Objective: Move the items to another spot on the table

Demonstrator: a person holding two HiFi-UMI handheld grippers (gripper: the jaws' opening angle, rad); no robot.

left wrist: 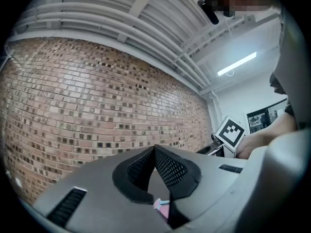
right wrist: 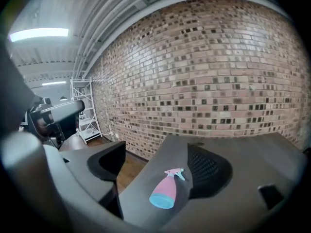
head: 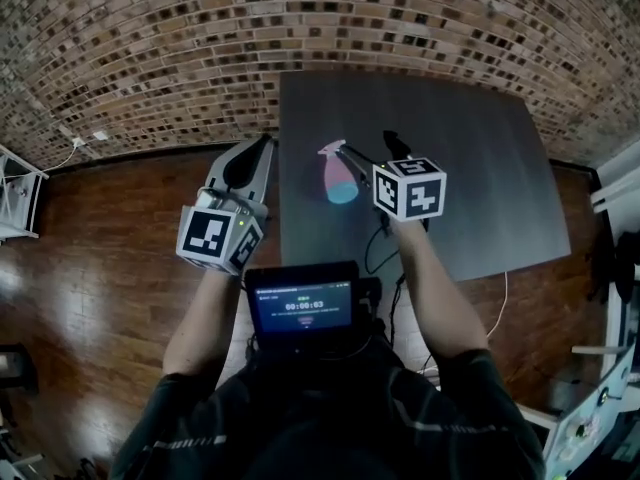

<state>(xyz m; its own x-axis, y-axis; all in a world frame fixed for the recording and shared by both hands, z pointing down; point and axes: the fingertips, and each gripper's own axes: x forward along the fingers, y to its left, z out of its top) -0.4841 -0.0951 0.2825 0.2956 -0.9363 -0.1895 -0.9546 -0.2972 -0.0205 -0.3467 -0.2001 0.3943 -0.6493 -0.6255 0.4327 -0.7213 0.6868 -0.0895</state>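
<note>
Screen (head: 303,308) at lower centre: timer digits displayed, not reliably read | right hand-held gripper (head: 366,146): jaws spread wide, nothing gripped | pink-blue spray bottle (head: 340,180): laid on dark tabletop (head: 470,168), framed between those jaws | left hand-held gripper (head: 265,146): jaws closed, empty, centre-left of frame.

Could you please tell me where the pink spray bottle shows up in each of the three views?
Head view: the spray bottle lies near the centre, on the dark table's left part.
Left gripper view: only a pink sliver shows, bottom centre, between the jaws.
Right gripper view: lower centre, lying on the table between the jaws.
Shared landmark: the brick wall.
</note>
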